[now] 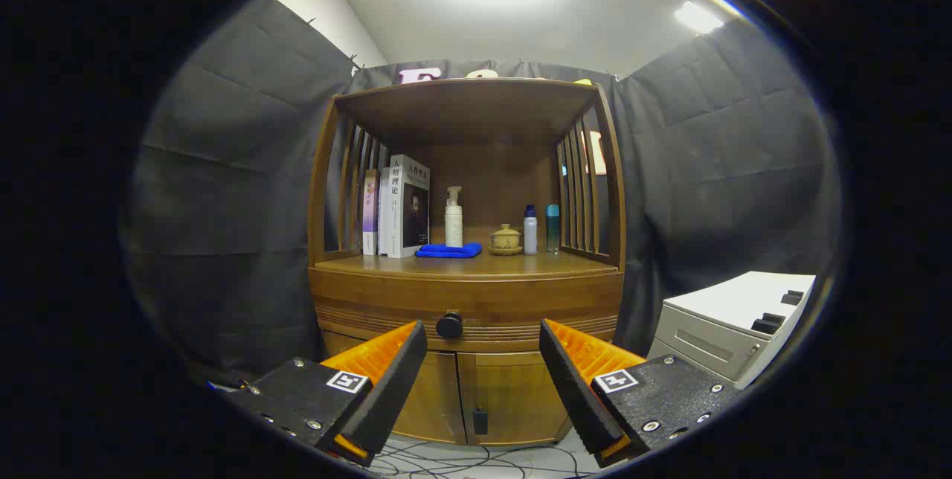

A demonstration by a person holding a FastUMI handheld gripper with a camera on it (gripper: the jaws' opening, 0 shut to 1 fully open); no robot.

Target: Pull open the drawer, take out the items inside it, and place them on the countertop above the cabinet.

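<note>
Drawer of brown wood (466, 300) sits closed; wide-open, empty tongs (483, 360) must next close on its round black knob (449, 325).

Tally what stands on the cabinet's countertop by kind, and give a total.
Books: 3
Bottles (pump bottle, white bottle, teal bottle): 3
Blue cloth: 1
Lidded cup: 1
Total: 8
The gripper is open, short of the drawer knob.
</note>
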